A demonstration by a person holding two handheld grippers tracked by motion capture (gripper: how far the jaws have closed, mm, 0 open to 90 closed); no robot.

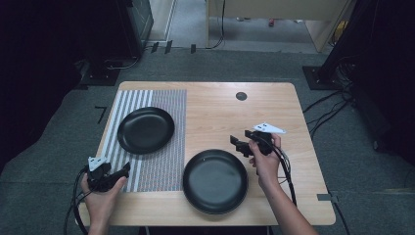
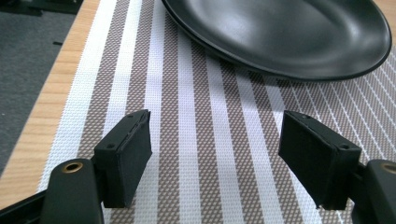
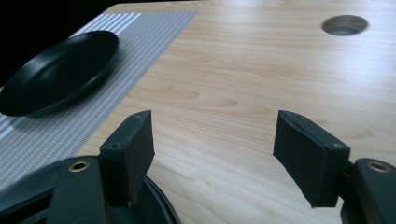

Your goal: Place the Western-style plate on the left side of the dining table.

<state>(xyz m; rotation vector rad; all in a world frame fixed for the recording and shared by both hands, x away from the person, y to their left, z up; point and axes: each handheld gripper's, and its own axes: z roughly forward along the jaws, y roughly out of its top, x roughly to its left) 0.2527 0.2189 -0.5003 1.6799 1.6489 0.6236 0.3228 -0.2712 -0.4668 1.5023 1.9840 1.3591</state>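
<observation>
Fingers of the left gripper are standing wide apart with nothing between them, hovering over the striped placemat just short of the black plate lying on it. Over on the other side, the right gripper is likewise spreading its pads around bare air above the wooden table, its left pad hanging over the rim of a second black plate. From the high view, the left hand is holding its gripper near the placemat's front left corner, while the right hand is keeping its gripper just beside the right edge of the second plate, which is sitting on bare wood near the table's front edge. A round cable hole is showing near the far edge.
</observation>
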